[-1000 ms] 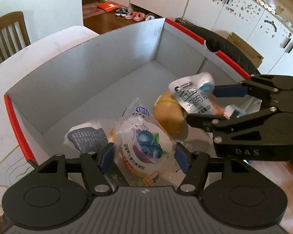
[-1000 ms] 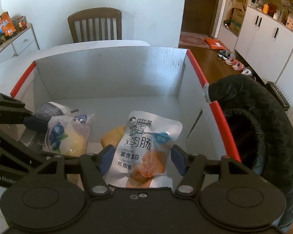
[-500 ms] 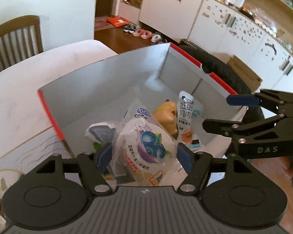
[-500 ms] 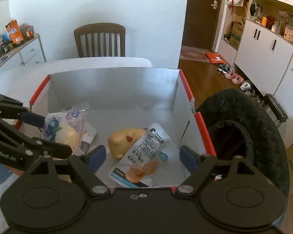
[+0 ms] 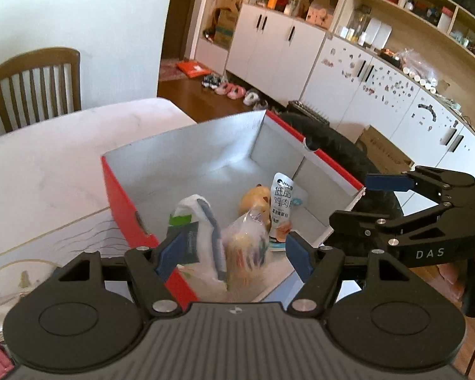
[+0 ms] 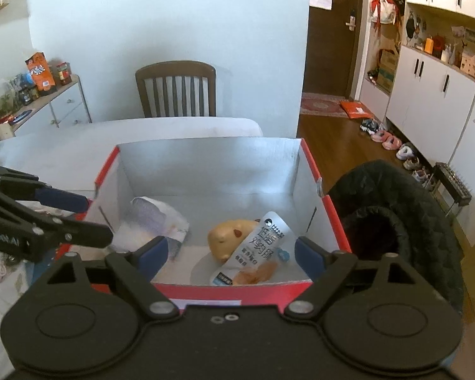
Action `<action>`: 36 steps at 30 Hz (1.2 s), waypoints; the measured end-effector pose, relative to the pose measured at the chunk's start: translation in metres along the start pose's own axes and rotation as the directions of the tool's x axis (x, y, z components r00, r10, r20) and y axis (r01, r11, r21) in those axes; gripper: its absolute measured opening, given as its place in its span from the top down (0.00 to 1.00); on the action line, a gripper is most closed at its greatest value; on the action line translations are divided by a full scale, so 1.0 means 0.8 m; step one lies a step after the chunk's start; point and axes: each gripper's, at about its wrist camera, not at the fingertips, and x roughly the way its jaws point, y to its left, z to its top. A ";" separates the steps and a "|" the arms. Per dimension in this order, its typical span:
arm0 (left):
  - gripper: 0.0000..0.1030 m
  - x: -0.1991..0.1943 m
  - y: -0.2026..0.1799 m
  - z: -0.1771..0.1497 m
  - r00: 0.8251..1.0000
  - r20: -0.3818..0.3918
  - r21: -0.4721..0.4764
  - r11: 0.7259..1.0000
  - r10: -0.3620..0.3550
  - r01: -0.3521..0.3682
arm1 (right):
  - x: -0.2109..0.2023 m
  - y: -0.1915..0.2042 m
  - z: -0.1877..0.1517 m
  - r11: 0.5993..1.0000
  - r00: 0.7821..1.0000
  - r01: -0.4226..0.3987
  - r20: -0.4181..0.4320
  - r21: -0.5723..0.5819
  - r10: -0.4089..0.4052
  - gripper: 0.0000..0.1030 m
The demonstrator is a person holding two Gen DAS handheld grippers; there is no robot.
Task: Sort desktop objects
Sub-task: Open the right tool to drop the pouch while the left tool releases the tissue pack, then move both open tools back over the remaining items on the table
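Note:
A red box with a grey inside (image 5: pixel 120 196) (image 6: pixel 237 288) stands on the white table. In it lie a white chicken-sausage pouch (image 5: pixel 281 212) (image 6: pixel 253 250), a tan potato-shaped toy (image 5: pixel 253 198) (image 6: pixel 228 236), a blueberry snack bag (image 5: pixel 245 247) and a white tissue pack (image 5: pixel 194 237) (image 6: pixel 156 218). My left gripper (image 5: pixel 232 253) is open and empty above the box's near edge. My right gripper (image 6: pixel 231 253) is open and empty above the box's front wall; it also shows at the right of the left wrist view (image 5: pixel 364 199).
A black padded chair (image 6: pixel 395 221) stands right of the box. A wooden chair (image 6: pixel 175 88) stands behind the table. White cabinets (image 5: pixel 269 50) and shoes (image 5: pixel 231 90) lie beyond. A drawer unit with jars (image 6: pixel 47 95) stands at the far left.
Both grippers opened and let go of their packets, which dropped into the box. Both grippers have pulled up and back from the box.

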 end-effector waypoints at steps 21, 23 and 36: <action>0.32 -0.139 0.085 -0.070 0.996 0.083 -0.025 0.999 0.034 -0.032 | -0.045 0.124 -0.010 1.000 0.999 -0.013 0.045 -0.027 0.014 0.12; 0.32 -0.151 0.096 -0.077 0.996 0.086 -0.026 0.999 0.038 -0.036 | -0.048 0.141 -0.009 0.999 0.999 -0.020 0.048 -0.029 0.022 0.12; 0.32 -0.212 0.174 -0.132 0.990 0.101 -0.031 0.995 0.095 -0.092 | -0.043 0.237 -0.007 0.998 0.998 -0.053 0.042 -0.035 0.054 0.12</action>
